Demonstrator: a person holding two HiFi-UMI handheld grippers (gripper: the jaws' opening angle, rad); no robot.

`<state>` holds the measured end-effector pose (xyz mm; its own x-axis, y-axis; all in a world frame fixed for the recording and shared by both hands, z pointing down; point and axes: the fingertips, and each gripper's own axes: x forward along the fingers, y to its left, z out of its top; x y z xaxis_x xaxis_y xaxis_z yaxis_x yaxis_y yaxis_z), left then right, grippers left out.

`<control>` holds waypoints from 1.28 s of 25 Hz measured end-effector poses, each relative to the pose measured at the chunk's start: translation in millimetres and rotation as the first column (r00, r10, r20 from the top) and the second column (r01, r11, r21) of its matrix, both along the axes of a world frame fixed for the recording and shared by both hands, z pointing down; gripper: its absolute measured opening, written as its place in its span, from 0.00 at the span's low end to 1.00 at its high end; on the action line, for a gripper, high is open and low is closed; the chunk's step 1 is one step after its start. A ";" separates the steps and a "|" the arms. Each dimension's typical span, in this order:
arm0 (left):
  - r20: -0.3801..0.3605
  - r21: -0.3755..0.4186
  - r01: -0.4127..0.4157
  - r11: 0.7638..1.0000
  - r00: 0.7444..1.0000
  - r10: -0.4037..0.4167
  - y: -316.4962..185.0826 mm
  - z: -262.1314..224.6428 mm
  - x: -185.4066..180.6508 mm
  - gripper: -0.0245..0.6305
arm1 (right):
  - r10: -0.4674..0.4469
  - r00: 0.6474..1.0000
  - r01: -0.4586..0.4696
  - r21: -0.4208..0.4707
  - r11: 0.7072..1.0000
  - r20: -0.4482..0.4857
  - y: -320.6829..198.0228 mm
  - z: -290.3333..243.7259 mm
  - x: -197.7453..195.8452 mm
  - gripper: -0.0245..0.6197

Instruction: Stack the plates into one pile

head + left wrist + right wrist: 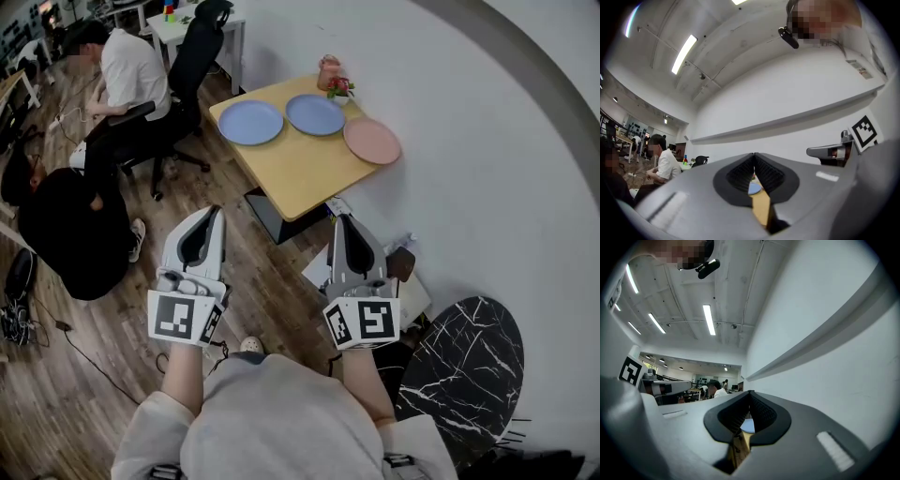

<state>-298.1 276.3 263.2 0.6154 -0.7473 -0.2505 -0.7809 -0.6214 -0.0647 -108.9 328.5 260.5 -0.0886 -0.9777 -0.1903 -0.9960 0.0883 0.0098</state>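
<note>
L gripper (212, 214) & R gripper (345, 221) both closed, empty; round blue plates (250, 122), pink plate (371, 140) on wood tbl (305, 178).

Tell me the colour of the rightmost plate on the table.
Pink; the plate shows best in the head view.

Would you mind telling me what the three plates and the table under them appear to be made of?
The left blue plate, the right blue plate and the pink plate look like matte plastic or melamine: even pastel colour, no glare; matte ceramic remains possible. The table looks like pale wood or wood-look laminate: smooth yellowish top, grain too faint to tell.
</note>
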 end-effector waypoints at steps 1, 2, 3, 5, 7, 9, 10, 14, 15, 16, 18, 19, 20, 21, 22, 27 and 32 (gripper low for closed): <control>0.003 -0.001 -0.006 1.000 1.000 0.006 -6.7 0.6 -1.4 0.13 | 0.003 1.000 -0.003 0.000 1.000 0.002 -6.6 0.6 -1.9 0.04; 0.005 -0.002 -0.012 1.000 1.000 0.012 -12.6 1.0 -3.3 0.13 | 0.006 1.000 -0.006 -0.001 1.000 0.004 -12.3 1.2 -4.2 0.04; 0.008 -0.002 -0.016 1.000 1.000 0.016 -17.6 1.2 -5.7 0.13 | 0.007 1.000 -0.007 -0.002 1.000 0.007 -17.2 1.8 -6.7 0.04; 0.009 -0.002 -0.021 1.000 1.000 0.021 -26.3 1.8 -11.2 0.13 | 0.007 1.000 -0.007 -0.004 1.000 0.010 -25.1 3.3 -12.3 0.04; 0.003 -0.011 -0.024 1.000 1.000 0.024 -35.2 4.9 -15.9 0.13 | 0.008 1.000 -0.007 -0.011 1.000 0.010 -32.0 6.8 -17.9 0.04; -0.006 -0.030 -0.033 0.999 0.999 0.033 -43.9 10.6 -17.7 0.13 | 0.010 1.000 -0.010 -0.027 1.000 0.005 -38.0 12.3 -22.1 0.04; -0.009 -0.037 -0.039 0.999 0.999 0.039 -47.7 13.3 -17.6 0.13 | 0.013 1.000 -0.013 -0.037 0.999 0.001 -41.0 15.2 -23.2 0.04; -0.010 -0.045 -0.052 0.998 0.999 0.051 -64.5 17.9 -13.4 0.13 | 0.023 1.000 -0.023 -0.056 0.998 -0.001 -60.1 21.3 -19.8 0.04; -0.009 -0.043 -0.051 0.998 0.999 0.050 -70.7 18.3 -12.5 0.13 | 0.022 1.000 -0.022 -0.054 0.998 0.002 -67.6 21.3 -18.1 0.04; -0.009 -0.043 -0.047 0.998 0.999 0.047 -77.8 18.8 -11.9 0.13 | 0.019 1.000 -0.019 -0.051 0.999 0.004 -76.0 21.1 -16.6 0.04; -0.010 -0.042 -0.032 0.999 0.999 0.032 -93.8 20.3 -11.9 0.13 | 0.009 1.000 -0.008 -0.045 0.999 0.007 -94.7 20.8 -13.7 0.04; -0.012 -0.043 -0.022 0.999 1.000 0.022 -102.5 20.8 -11.8 0.13 | 0.001 1.000 -0.001 -0.042 0.999 0.009 -104.8 20.4 -12.1 0.04; -0.013 -0.043 -0.013 0.999 1.000 0.012 -111.5 20.5 -11.3 0.13 | -0.006 1.000 0.007 -0.039 0.999 0.010 -115.3 19.4 -10.5 0.04; -0.015 -0.041 -0.004 0.999 1.000 0.004 -120.5 19.3 -10.4 0.13 | -0.015 1.000 0.015 -0.034 0.999 0.010 -125.9 17.7 -8.9 0.04; -0.015 -0.037 0.004 0.999 1.000 -0.004 -129.4 17.3 -9.3 0.13 | -0.023 1.000 0.023 -0.030 0.999 0.010 -136.5 15.6 -7.4 0.04; -0.016 -0.028 0.044 0.999 0.999 -0.045 -176.9 6.6 -0.7 0.13 | -0.068 0.998 0.068 -0.022 0.997 0.009 -191.6 5.1 1.0 0.04; -0.030 -0.023 0.076 0.997 0.997 -0.077 -222.4 0.6 11.4 0.13 | -0.104 0.994 0.105 -0.017 0.994 0.008 -243.9 -1.2 13.8 0.04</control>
<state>-286.7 53.9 263.8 0.5486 -0.7974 -0.2513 -0.8275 -0.5609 -0.0266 -95.1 84.6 259.3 -0.1891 -0.9663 -0.1745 -0.9814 0.1920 0.0000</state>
